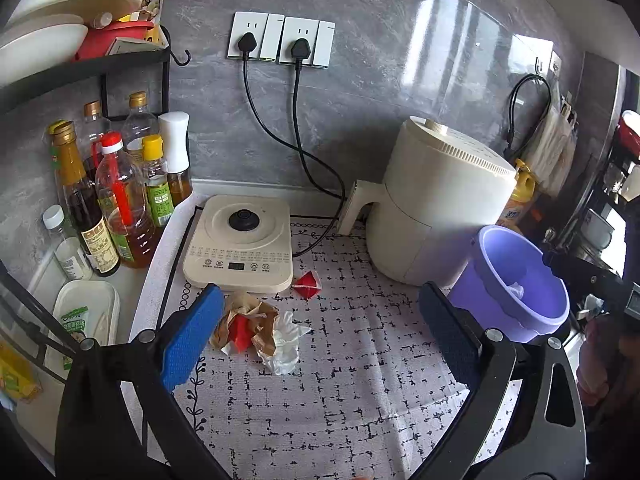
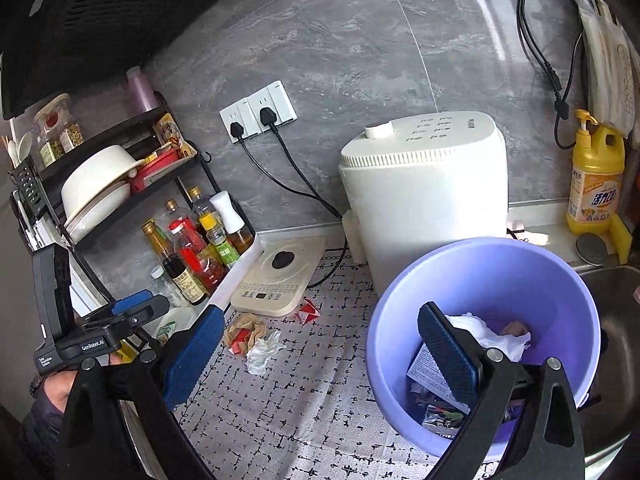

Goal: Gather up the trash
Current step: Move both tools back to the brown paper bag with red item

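Note:
A crumpled brown paper wrapper with red bits (image 1: 248, 322) and a crumpled white tissue (image 1: 285, 342) lie together on the patterned mat, just in front of the induction hob. A small red folded packet (image 1: 306, 283) lies a little behind them. A purple bin (image 1: 516, 280) stands at the right; the right wrist view shows white tissue and packaging inside it (image 2: 492, 332). My left gripper (image 1: 320, 332) is open and empty, its left finger beside the wrapper. My right gripper (image 2: 320, 356) is open and empty, its right finger over the bin (image 2: 484, 344). The trash also shows there (image 2: 256, 340).
A cream induction hob (image 1: 240, 244) and a white air fryer (image 1: 436, 208) stand at the back, cables running to wall sockets (image 1: 280, 40). Oil and sauce bottles (image 1: 112, 200) crowd the left under a dish rack. A sink (image 2: 616, 328) and yellow detergent bottle (image 2: 596, 184) are at the right.

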The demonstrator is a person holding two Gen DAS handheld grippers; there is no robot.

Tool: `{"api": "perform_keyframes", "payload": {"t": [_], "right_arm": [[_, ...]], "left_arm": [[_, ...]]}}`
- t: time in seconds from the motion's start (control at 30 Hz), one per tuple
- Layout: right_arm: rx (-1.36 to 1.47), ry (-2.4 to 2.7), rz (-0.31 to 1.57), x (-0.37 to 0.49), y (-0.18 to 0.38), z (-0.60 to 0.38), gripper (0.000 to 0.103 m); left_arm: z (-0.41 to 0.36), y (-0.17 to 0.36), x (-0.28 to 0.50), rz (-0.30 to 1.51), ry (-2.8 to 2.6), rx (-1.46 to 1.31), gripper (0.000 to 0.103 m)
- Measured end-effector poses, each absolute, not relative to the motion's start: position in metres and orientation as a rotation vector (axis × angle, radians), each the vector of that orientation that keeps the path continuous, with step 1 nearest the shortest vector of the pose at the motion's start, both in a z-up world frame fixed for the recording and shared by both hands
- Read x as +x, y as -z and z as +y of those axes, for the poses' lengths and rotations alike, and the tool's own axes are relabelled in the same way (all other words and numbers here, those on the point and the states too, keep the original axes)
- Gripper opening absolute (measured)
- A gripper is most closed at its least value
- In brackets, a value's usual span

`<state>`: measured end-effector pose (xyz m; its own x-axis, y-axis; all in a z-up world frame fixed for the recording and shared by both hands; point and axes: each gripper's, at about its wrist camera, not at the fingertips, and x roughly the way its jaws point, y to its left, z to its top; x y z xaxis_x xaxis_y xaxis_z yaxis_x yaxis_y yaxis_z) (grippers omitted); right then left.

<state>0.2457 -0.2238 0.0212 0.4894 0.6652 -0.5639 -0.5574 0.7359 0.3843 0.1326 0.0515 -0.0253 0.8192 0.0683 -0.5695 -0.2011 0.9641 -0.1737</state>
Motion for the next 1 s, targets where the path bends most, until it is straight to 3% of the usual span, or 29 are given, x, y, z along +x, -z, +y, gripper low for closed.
{"api": "perform_keyframes", "payload": {"t": [0.4,0.57,0.87,1.0], "right_arm": [[0.069,-0.818,0.803,0.241,-0.006,-0.144,0.095],[0.035,-0.825,0.869,0.245,0.011,-0.120,0.085],[-0.013,-0.849,0.959,0.259,0.044,-0.089,0.076],[-0.037,-0.846,0.989,0.274,0.059,-0.075,0.074]], "left_arm": [[0.091,0.046,0.111,0.615,-0.155,-0.270,0.095],[0.105,0.061,0.113,0.649,-0.159,-0.291,0.077],[0.128,0.096,0.143,0.734,-0.155,-0.307,0.053],[0.138,0.114,0.166,0.776,-0.156,-0.311,0.052]]}}
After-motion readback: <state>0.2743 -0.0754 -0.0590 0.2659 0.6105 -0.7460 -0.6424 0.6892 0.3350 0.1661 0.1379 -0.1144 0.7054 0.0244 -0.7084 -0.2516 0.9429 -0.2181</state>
